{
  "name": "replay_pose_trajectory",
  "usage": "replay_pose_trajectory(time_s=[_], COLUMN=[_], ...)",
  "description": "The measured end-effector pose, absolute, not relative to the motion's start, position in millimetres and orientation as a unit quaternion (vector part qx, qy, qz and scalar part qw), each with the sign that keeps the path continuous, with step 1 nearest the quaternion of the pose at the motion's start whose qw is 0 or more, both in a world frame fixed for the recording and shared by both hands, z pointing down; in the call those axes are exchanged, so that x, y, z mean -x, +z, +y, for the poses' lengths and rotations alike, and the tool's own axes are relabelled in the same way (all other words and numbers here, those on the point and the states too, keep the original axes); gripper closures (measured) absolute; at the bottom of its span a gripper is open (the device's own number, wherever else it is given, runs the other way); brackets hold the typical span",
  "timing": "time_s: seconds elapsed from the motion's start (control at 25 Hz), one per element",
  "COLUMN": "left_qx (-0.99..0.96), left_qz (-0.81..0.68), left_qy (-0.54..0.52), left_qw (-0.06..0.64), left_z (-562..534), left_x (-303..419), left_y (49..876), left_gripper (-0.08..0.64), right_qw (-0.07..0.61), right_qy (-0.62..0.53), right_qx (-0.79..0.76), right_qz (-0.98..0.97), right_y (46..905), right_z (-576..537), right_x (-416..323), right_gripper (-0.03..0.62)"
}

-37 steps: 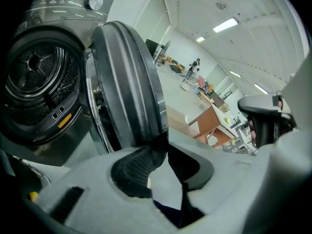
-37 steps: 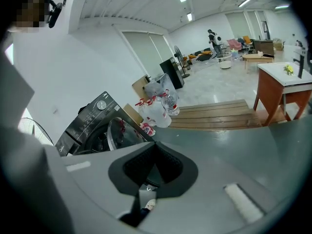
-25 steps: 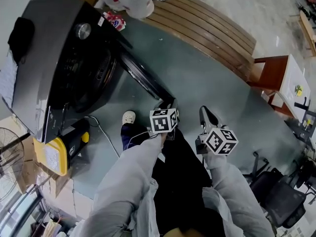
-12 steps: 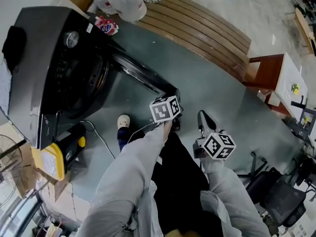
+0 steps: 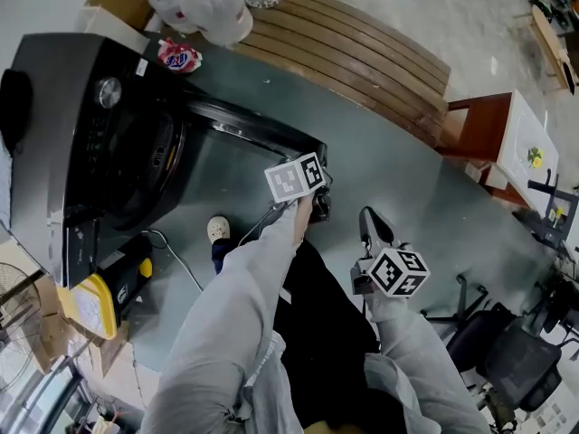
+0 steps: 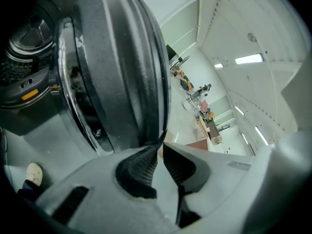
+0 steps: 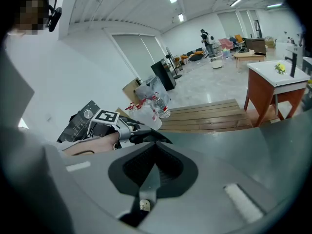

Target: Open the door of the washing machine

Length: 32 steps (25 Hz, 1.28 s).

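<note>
The dark grey washing machine [image 5: 90, 125] stands at the left, drum opening [image 6: 24, 48] uncovered. Its round door [image 5: 262, 129] is swung out toward me. My left gripper [image 5: 318, 188] sits at the door's free end. In the left gripper view the door's rim [image 6: 122, 72] tapers down into the left gripper [image 6: 161, 147], whose jaws have just been closing and now pinch the thin rim edge. My right gripper [image 5: 368, 217] hangs to the right, apart from the door. In its own view the right gripper [image 7: 155, 147] is shut with nothing in it.
A slatted wooden bench [image 5: 362, 52] runs behind the door, with plastic bags [image 5: 204, 3] at its left end. A red-brown table [image 5: 484, 134] stands at the right, an office chair [image 5: 516, 360] lower right. A yellow-and-black device [image 5: 99, 297] and a cable lie beside the machine. My shoe [image 5: 217, 231] is below the door.
The door has swung further out from the machine, and my left gripper has travelled with its free end. My right gripper has shifted only slightly.
</note>
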<state>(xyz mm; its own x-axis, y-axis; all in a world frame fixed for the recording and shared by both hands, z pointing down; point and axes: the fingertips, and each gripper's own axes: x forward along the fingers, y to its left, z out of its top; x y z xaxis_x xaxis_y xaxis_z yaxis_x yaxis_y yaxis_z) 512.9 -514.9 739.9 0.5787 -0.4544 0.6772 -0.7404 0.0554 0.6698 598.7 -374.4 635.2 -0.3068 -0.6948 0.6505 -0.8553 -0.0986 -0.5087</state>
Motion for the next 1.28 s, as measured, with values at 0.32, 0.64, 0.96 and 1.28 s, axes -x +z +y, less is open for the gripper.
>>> replay_pose_trajectory(time_s=[0.32, 0.64, 0.96, 1.28], left_qx=[-0.698, -0.737, -0.767, -0.804], left_qz=[-0.37, -0.32, -0.366, -0.436], left_qy=[0.111, 0.139, 0.135, 0.084], left_qw=[0.603, 0.579, 0.509, 0.396], left_z=[-499, -439, -385, -357], left_x=[-530, -493, -387, -298], left_y=[729, 696, 619, 518], left_gripper=[0.315, 0.206, 0.26, 0.305], right_qw=[0.086, 0.053, 0.012, 0.03], right_qy=[0.456, 0.438, 0.415, 0.364], right_qx=[-0.578, -0.566, -0.55, -0.477], right_qz=[-0.672, -0.696, -0.724, -0.8], right_y=[634, 615, 567, 500], right_z=[-376, -395, -394, -368], right_x=[-612, -594, -551, -467], right_gripper=[0.584, 0.584, 0.584, 0.584])
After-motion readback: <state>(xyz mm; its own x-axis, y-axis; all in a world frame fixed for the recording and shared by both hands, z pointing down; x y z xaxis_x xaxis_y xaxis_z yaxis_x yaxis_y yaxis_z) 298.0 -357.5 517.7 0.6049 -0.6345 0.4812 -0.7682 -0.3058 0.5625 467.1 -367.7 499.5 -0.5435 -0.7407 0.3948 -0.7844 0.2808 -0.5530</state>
